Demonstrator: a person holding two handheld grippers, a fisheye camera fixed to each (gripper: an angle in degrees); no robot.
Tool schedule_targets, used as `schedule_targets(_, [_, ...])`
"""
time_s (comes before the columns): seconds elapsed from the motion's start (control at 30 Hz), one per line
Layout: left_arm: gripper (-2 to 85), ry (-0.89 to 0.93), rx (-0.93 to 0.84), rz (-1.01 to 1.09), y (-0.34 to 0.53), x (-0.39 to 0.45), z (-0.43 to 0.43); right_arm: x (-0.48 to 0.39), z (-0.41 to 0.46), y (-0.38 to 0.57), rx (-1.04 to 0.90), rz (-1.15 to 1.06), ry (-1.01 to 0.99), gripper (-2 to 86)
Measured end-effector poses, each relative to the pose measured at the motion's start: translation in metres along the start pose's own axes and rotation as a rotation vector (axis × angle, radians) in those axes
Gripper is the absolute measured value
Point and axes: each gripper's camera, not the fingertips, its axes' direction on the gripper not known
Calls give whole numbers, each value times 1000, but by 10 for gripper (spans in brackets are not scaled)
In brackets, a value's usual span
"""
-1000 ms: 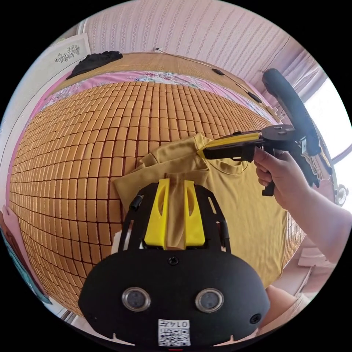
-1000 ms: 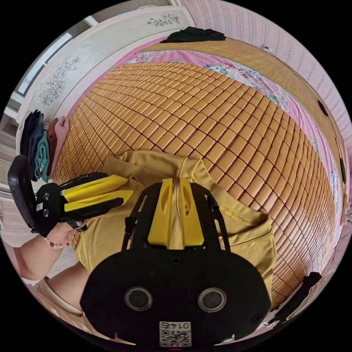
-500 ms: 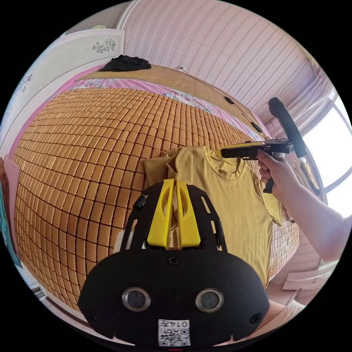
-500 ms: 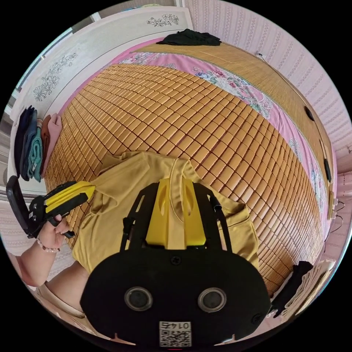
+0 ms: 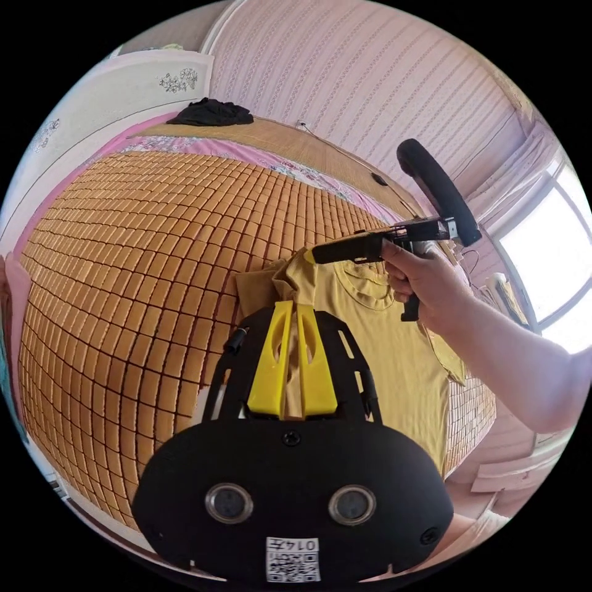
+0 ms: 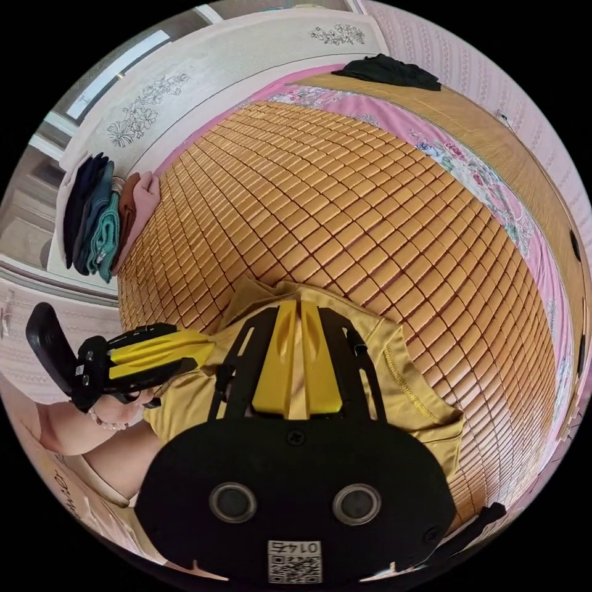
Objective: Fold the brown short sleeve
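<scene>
2 grippers, left gripper [image 5: 295, 308] and right gripper [image 6: 300, 306], are each clamping the brown short sleeve [image 5: 394, 357] over the bamboo mat [image 5: 142, 246].

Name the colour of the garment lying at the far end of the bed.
Black, clearest in the right gripper view.

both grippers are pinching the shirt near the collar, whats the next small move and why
Probably lower both hands together and lay the shirt flat on the mat. The left gripper and right gripper each have both jaws shut on fabric near the shoulders, and the left sleeve looks bunched, so the cloth seems to need spreading before any fold.
</scene>
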Motion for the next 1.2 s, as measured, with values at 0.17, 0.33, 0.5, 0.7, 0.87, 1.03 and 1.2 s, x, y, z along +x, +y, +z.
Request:
schedule_targets(0.17, [-10, -66, 94, -104, 32, -34, -61, -57, -25, -33, 134, -207, -131, 4])
schedule_targets(0.33, [-10, -163, 99, -311, 77, -86, -95, -119, 16, -73, 97, -328, -241, 7])
schedule_targets(0.5, [-9, -223, -11, -484, 118, -134, -88, -156, 66, -94, -3, -365, -203, 55])
schedule_targets(0.7, [4, -180, -20, -528, 134, -153, -95, -141, 52, -75, 17, -322, -166, 26])
schedule_targets(0.87, [50, -154, -35, -465, 120, -148, -85, -176, 85, -65, -92, -358, -143, 72])
schedule_targets(1.03, [33, -168, -84, -466, 117, -147, -67, -215, 114, -68, -121, -422, -34, 95])
schedule_targets(1.2, [-4, -179, -88, -425, 114, -139, -64, -215, 117, -64, -122, -422, 22, 50])
